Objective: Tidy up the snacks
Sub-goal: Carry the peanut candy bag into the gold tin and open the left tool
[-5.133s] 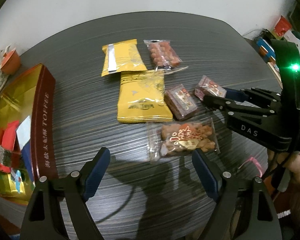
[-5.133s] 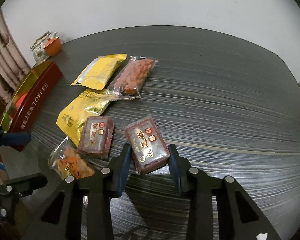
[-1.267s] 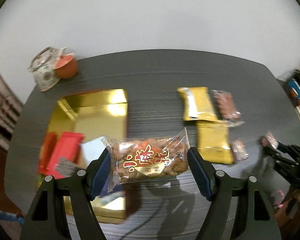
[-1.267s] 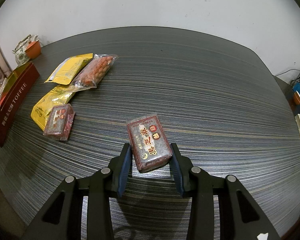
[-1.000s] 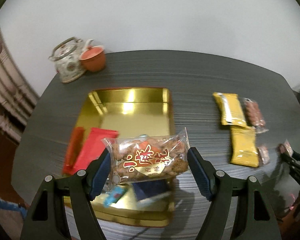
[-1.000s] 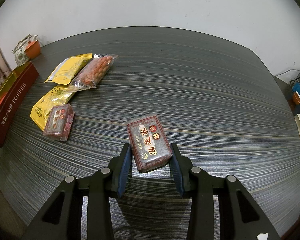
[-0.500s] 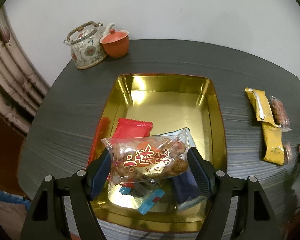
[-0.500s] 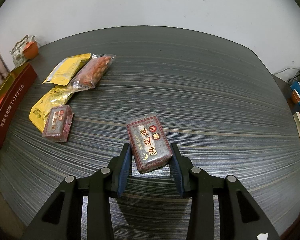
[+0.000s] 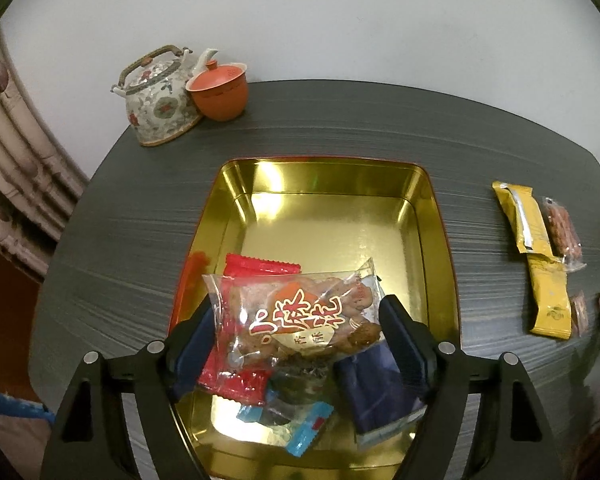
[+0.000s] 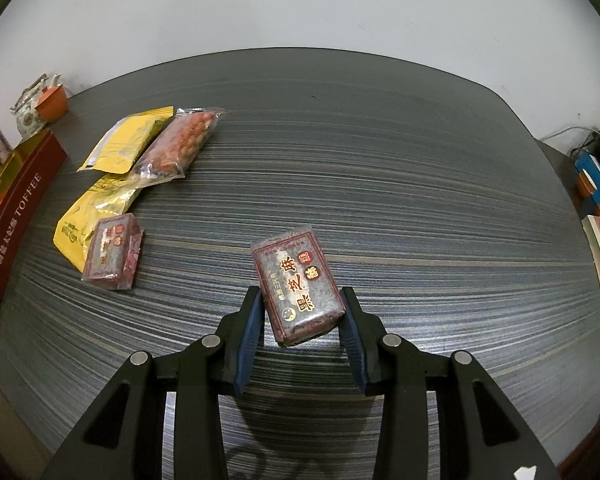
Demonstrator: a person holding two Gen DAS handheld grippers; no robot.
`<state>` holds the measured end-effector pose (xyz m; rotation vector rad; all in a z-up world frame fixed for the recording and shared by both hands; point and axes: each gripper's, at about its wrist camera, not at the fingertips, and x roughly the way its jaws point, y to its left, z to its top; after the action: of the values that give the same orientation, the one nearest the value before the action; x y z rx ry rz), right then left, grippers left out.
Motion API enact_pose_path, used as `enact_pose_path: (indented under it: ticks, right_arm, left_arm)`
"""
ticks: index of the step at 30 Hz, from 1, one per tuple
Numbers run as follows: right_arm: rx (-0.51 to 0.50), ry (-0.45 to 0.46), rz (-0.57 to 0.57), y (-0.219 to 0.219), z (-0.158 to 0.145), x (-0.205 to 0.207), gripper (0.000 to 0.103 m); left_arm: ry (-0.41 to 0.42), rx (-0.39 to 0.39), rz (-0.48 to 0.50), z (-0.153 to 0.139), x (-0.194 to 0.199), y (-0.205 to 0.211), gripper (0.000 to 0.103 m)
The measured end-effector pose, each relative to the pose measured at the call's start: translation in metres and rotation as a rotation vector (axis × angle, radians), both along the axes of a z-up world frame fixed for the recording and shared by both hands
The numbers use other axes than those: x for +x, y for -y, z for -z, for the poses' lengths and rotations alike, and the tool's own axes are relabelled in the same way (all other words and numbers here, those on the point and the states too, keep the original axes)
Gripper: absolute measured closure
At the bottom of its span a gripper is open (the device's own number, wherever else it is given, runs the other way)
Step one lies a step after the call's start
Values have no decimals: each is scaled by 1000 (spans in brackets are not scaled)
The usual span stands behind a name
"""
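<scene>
Grippers: two, left gripper (image 9: 298,330) and right gripper (image 10: 300,320).
Gold tins: one, gold tin (image 9: 332,184).
Clear bags of fried brown snacks: one, fried snack bag (image 9: 296,312).
Red wrappers inside the tin: one counted for sure, red wrapper (image 9: 260,266); possibly more beneath.
Dark blue packets in the tin: one, dark blue packet (image 9: 374,396).
Light blue candies in the tin: one, light blue candy (image 9: 300,426).
Yellow packets on the table: two, far yellow packet (image 10: 130,144) and near yellow packet (image 10: 94,212).
Clear bags of orange-red nuts: one, nut bag (image 10: 180,142).
Dark red wrapped blocks: two, held block (image 10: 296,284) and lying block (image 10: 112,252).
Teapots: one, teapot (image 9: 160,100).
Orange lidded cups: one, orange cup (image 9: 219,88).
</scene>
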<state>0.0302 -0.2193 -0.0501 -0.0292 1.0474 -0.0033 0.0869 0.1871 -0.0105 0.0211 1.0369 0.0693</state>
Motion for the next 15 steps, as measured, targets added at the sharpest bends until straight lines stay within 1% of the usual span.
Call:
enact_pose_path:
  ticks: [3,6,12,15]
  right_arm:
    - [-1,-4,4,0,0,1,67]
    - [-2,-5,7,0,0,2,67]
    - [-6,-8,16,-1,2,3,67]
    - [-12,-9,21,-2,3,3,67]
  left_arm:
    - [-9,-43,7,1,-1,-5,20]
    - [-15,-69,7,0,-3,-11,19]
    - [-14,-70,20,-2,-10,-12,18]
    - [-6,-74,36,-6,-14,-11,16]
